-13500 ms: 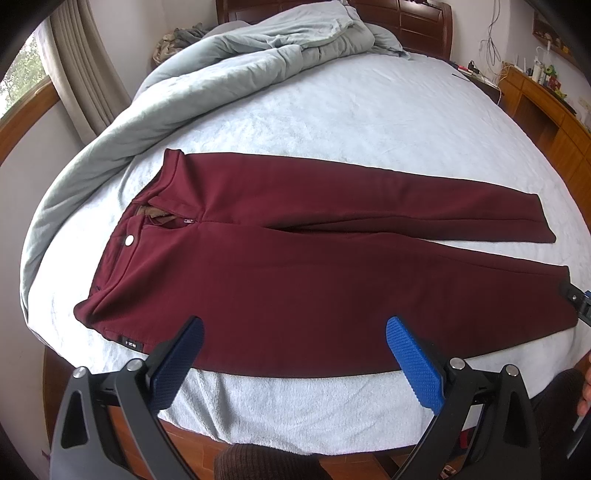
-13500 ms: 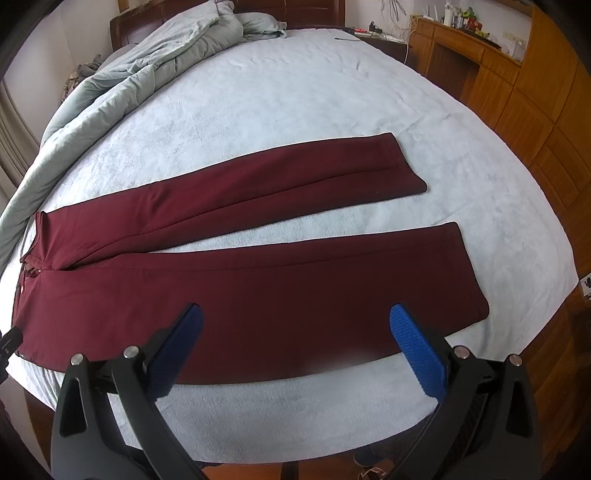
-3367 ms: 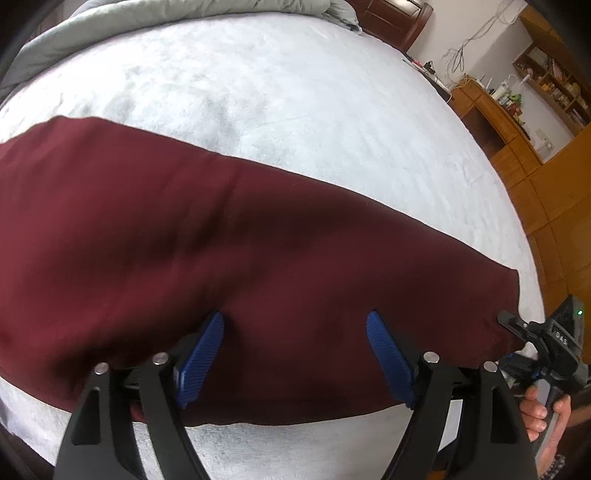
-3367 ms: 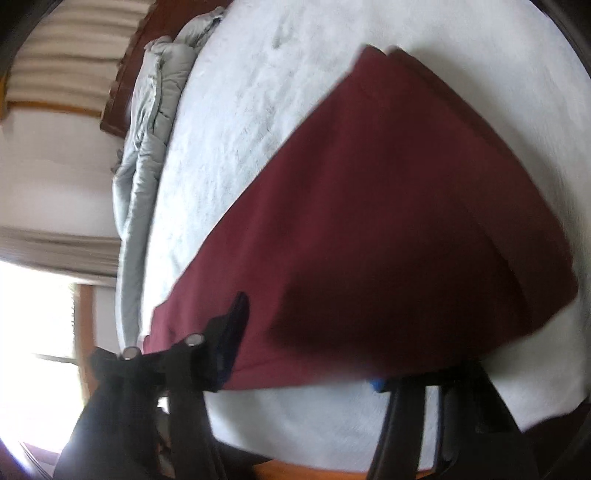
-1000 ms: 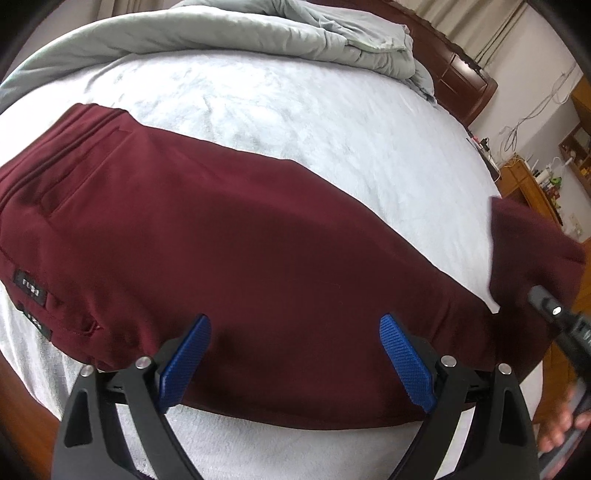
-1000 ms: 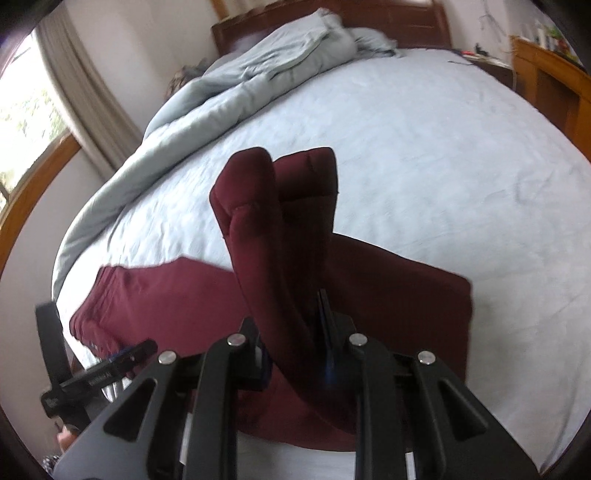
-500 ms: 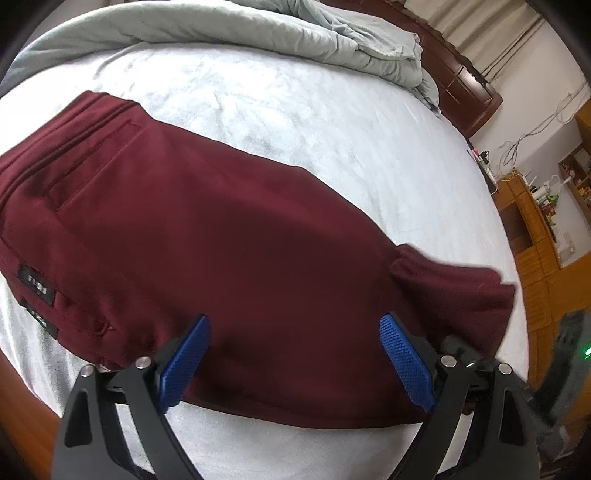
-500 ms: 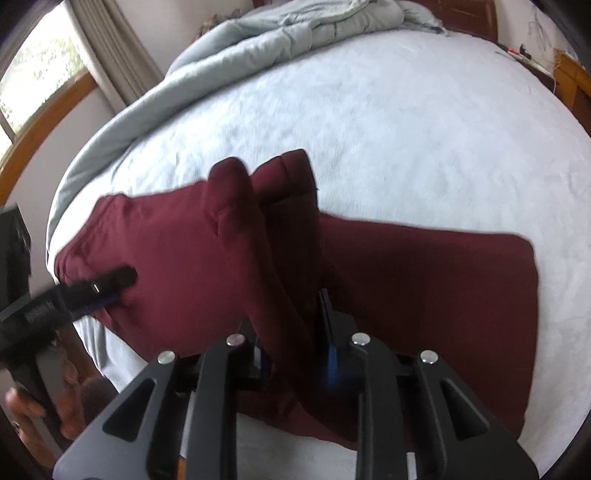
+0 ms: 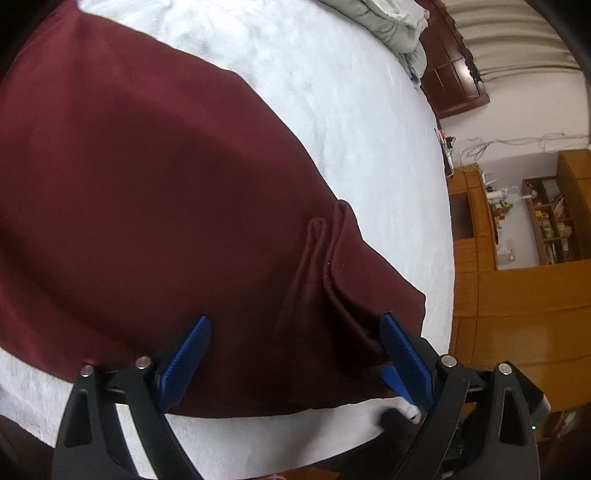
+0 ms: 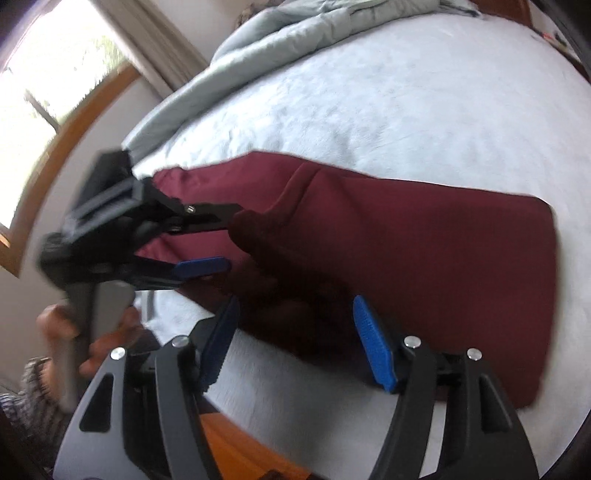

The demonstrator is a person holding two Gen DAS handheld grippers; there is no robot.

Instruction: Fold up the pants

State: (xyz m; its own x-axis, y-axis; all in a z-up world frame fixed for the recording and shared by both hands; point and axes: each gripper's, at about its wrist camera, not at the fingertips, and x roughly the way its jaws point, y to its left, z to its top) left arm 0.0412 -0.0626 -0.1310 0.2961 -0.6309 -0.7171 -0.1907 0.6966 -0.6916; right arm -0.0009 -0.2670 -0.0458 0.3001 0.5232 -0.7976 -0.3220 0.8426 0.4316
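Pants [image 9: 147, 192]: we see them cut off at left and top edges in left wrist view; waistband not visible. Right wrist view is motion-blurred, esp. left gripper [image 10: 218, 240] and hand [image 10: 107, 339]. Shelf items [image 9: 554, 221] too small for us to ID. Bed [image 10: 388, 92] frame mostly hidden.

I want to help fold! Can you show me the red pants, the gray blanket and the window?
red pants [image 10: 424, 240], right wrist view, flat top layer.
gray blanket [image 10: 295, 33], right wrist view, bunched middle.
window [image 10: 44, 74], right wrist view, bright pane.

Maroon pants [image 9: 155, 177] between spread fingers [image 9: 186, 354]
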